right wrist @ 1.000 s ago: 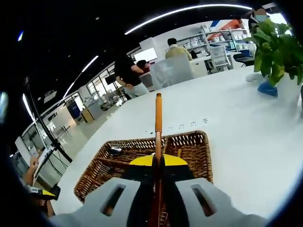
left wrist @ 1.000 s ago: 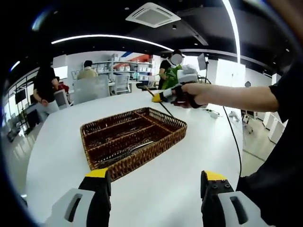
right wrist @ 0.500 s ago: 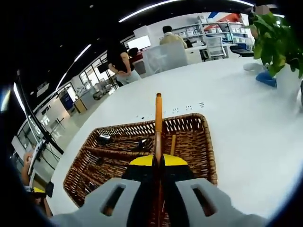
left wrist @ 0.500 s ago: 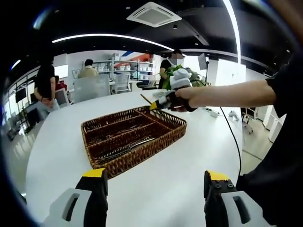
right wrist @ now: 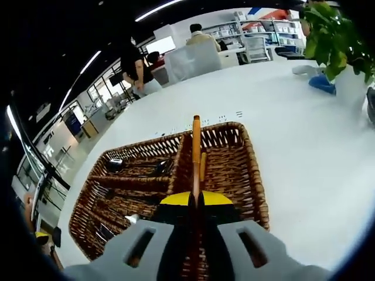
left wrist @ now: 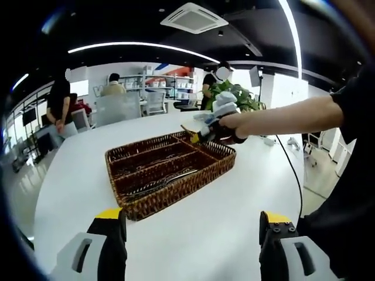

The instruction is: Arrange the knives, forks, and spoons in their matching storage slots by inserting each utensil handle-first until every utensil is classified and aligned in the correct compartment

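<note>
A brown wicker basket (left wrist: pixel 170 167) with several compartments sits on the white table (left wrist: pixel 70 175). Spoons (right wrist: pixel 114 165) and forks (right wrist: pixel 99 193) lie in its left compartments, and one wooden handle (right wrist: pixel 203 167) lies in the right one. My right gripper (right wrist: pixel 196 200) is shut on a utensil whose wooden handle (right wrist: pixel 196 146) points forward over the basket (right wrist: pixel 246 175), above the divider by the right compartment. In the left gripper view the right gripper (left wrist: pixel 206 132) hovers at the basket's far right corner. My left gripper (left wrist: pixel 192 219) stands open with nothing in it, short of the basket's near side.
A green potted plant (right wrist: pixel 331 35) stands on the table to the right of the basket. A black cable (left wrist: pixel 290 170) runs over the table's right side. Several people stand and sit at desks (left wrist: pixel 58 105) in the background. My left gripper's yellow tip (right wrist: pixel 41 237) shows far left.
My right gripper has come lower and closer over the basket with the utensil, which now looms larger below it. The left gripper stays open, drawn slightly back.
</note>
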A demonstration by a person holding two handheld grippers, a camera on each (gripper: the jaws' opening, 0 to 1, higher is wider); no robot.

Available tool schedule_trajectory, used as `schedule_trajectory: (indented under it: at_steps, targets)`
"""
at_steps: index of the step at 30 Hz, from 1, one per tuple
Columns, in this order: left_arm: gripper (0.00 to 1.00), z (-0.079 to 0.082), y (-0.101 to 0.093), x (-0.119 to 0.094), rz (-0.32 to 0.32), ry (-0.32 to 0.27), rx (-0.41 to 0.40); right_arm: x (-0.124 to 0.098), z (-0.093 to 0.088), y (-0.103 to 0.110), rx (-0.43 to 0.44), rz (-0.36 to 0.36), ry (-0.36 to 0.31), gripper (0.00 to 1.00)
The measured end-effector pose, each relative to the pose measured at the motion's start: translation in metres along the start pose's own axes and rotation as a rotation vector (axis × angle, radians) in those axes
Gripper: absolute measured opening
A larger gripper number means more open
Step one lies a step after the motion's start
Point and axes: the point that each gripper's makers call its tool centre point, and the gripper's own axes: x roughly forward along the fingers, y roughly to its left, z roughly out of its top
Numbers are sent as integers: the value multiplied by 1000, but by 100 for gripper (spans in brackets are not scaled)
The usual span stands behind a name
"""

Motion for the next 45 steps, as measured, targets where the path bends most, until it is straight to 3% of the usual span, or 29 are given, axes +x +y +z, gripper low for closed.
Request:
schedule_trajectory:
  at_steps: [10, 23, 32, 45]
  targets:
    - [100, -2, 4, -4, 14, -12, -18, 9, -7, -10, -55, -57, 36, 3]
    - [100, -7, 7, -4, 18, -1, -20, 13, -14, -20, -47, -92, 66, 5]
    - [100, -10, 8, -3, 20, 5, -22, 5, 0, -16, -58, -69, 22, 12]
    - [100, 3, 15, -1, 32, -20, -32, -25, -4, 7, -159, 15, -31, 24]
